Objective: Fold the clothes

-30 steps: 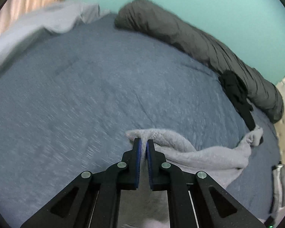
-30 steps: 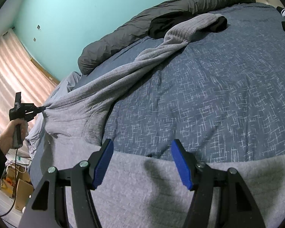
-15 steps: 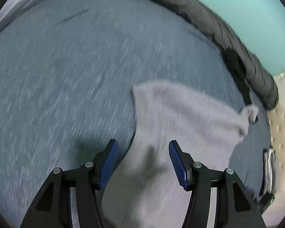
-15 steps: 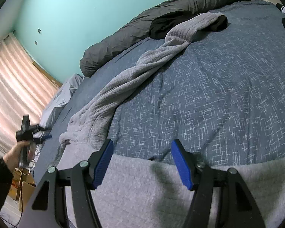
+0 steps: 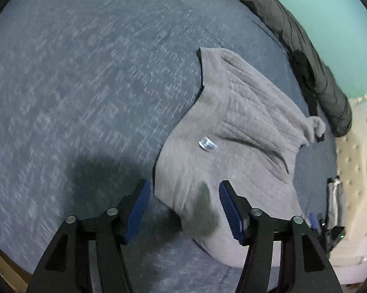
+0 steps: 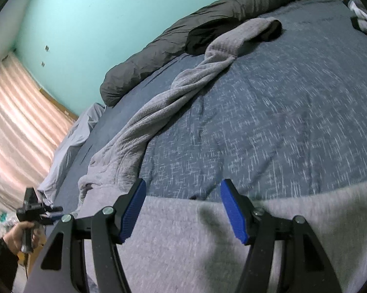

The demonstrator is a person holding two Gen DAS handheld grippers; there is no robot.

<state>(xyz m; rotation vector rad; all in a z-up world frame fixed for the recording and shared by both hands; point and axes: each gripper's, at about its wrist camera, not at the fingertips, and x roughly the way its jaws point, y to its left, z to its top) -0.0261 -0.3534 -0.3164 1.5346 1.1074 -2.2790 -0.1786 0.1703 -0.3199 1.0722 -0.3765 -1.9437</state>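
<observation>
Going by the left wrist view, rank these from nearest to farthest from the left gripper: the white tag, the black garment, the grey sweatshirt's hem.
From the left gripper:
1. Grey sweatshirt's hem, right between the open fingers.
2. White tag, mid-garment, just beyond.
3. Black garment, far upper right against the rolled dark duvet.

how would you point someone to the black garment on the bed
Start at the teal wall and the long dark grey rolled duvet lying along it on the blue bed. The black garment sits against that roll, at the far end of the light grey garment. It is the only truly black piece, smaller and darker than the duvet.
</observation>
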